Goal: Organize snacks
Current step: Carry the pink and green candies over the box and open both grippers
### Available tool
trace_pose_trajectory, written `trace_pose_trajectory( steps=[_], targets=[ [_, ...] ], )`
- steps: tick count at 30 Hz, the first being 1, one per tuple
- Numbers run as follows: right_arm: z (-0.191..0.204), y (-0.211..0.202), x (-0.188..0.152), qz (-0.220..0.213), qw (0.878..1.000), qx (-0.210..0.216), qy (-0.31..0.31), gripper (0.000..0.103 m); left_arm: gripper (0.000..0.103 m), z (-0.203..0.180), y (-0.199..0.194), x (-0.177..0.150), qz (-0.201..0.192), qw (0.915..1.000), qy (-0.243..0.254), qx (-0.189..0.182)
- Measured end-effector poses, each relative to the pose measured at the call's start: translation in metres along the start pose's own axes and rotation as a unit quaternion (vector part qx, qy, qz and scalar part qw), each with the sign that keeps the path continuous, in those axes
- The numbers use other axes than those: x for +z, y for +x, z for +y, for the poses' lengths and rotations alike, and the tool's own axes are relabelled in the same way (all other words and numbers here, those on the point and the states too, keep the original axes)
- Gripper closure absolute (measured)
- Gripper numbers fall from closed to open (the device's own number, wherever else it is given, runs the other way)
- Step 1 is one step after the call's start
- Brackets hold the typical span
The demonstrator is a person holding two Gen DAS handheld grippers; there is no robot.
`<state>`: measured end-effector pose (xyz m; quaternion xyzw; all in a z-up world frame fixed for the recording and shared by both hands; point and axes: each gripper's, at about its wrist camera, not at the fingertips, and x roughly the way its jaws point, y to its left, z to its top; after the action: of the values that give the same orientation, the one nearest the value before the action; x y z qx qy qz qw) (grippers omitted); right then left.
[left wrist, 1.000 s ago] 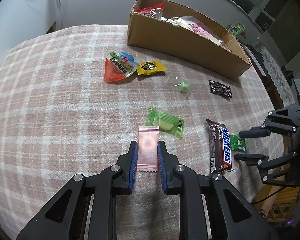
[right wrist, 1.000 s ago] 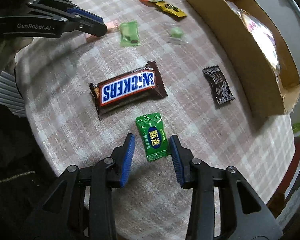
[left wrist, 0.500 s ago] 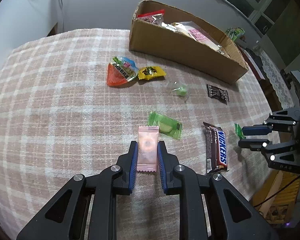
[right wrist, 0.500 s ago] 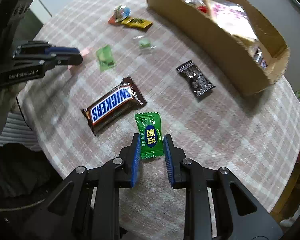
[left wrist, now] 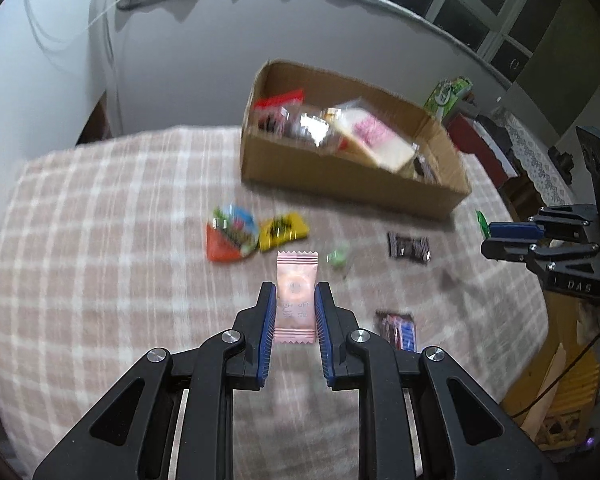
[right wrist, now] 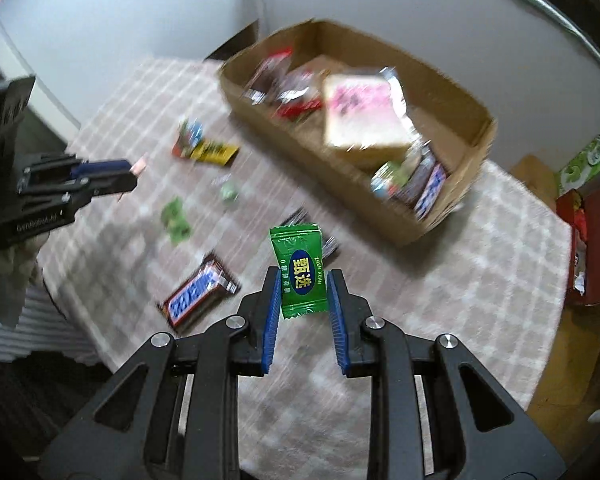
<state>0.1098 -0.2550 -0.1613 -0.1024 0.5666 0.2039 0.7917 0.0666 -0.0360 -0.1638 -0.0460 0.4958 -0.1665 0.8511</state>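
Left gripper (left wrist: 296,300) clamped on a pink candy packet (left wrist: 296,298), blue pads pressing both long edges, packet upright between the fingers and lifted clear of the checked tablecloth (left wrist: 100,260). Right gripper (right wrist: 303,300) clamped on a green candy packet (right wrist: 300,270) the same way, top edge poking up past the fingertips, also off the cloth.

From the left gripper: cardboard box (left wrist: 340,176) sits ahead and to the right, well apart, stuffed with snack bags. Between gripper and box, an orange-and-blue packet (left wrist: 230,236) touching a yellow packet (left wrist: 282,232) ahead-left. Small green candy (left wrist: 338,258) just ahead-right of the pink packet's top. Black packet (left wrist: 408,246) further right. Chocolate bar (left wrist: 398,330) just right of the right finger, partly hidden behind it. Right gripper visible far right, green corner sticking out of its tip.

From the right gripper: box (right wrist: 440,216) ahead and right, open top, a pink-printed bag (right wrist: 360,114) on the pile. Chocolate bar (right wrist: 198,296) just left of the fingers. Pale green packet (right wrist: 176,220) and small green candy (right wrist: 228,192) ahead-left. Black packet mostly hidden behind the held green one. Left gripper (right wrist: 134,170) far left, pink corner showing at its tip.

Both views motion-blurred, small labels unreadable
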Motion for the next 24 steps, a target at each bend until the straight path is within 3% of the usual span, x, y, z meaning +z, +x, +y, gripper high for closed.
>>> trace_pose_trajectory(
  steps=[11,24],
  targets=[
    [-0.035,-0.016,0.036,-0.042,0.998,-0.032,0.037,0.079,0.085,-0.009,0.009,0.068,-0.037,0.9990,0.025,-0.001],
    [-0.072,0.005,0.062,-0.038,0.997,-0.045,0.058,0.079,0.085,-0.026,0.044,0.113,-0.033,0.9981,0.052,-0.006]
  ],
)
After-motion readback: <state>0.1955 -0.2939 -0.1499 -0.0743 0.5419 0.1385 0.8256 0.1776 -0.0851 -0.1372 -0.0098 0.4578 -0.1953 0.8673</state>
